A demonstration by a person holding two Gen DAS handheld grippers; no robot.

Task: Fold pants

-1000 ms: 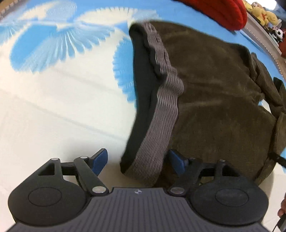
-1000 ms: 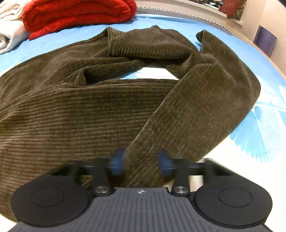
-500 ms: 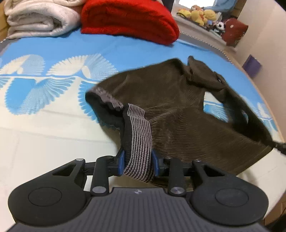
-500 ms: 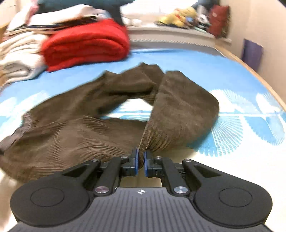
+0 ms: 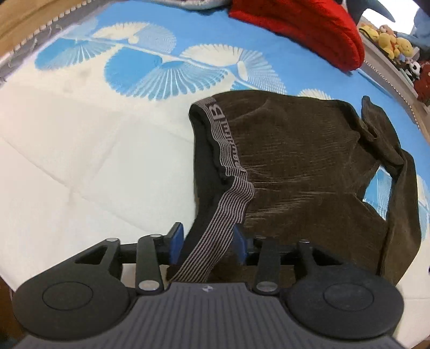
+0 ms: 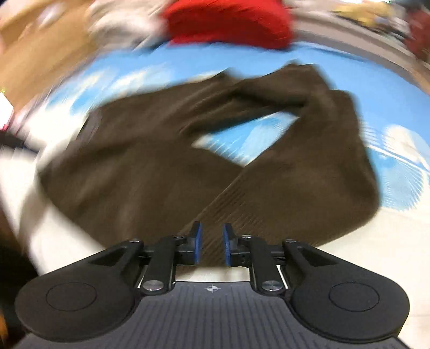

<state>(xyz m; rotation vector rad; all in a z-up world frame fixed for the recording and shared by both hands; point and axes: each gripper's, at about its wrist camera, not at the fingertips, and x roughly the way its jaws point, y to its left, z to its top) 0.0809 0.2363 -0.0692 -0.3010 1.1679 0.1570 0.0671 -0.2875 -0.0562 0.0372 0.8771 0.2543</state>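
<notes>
Brown corduroy pants [image 5: 301,166] lie crumpled on the bed, with a grey striped waistband [image 5: 228,166] at their left edge. My left gripper [image 5: 207,241] is open, and the waistband end lies loose between its blue pads. In the right wrist view, which is blurred by motion, the pants [image 6: 161,150] spread across the bed with the legs looped. My right gripper [image 6: 212,245] is slightly open, and a ribbed fold of a pant leg [image 6: 282,193] lies between and just past its pads.
The bed sheet [image 5: 80,161] is blue and white with a fan pattern. A red folded blanket [image 5: 301,26] lies at the far edge, also in the right wrist view [image 6: 228,24]. Stuffed toys [image 5: 389,43] line a shelf at the far right.
Both grippers were shut on the pants half a second ago and have opened, letting go. The waistband now lies flatter on the bed. The right view has swung and blurred.
</notes>
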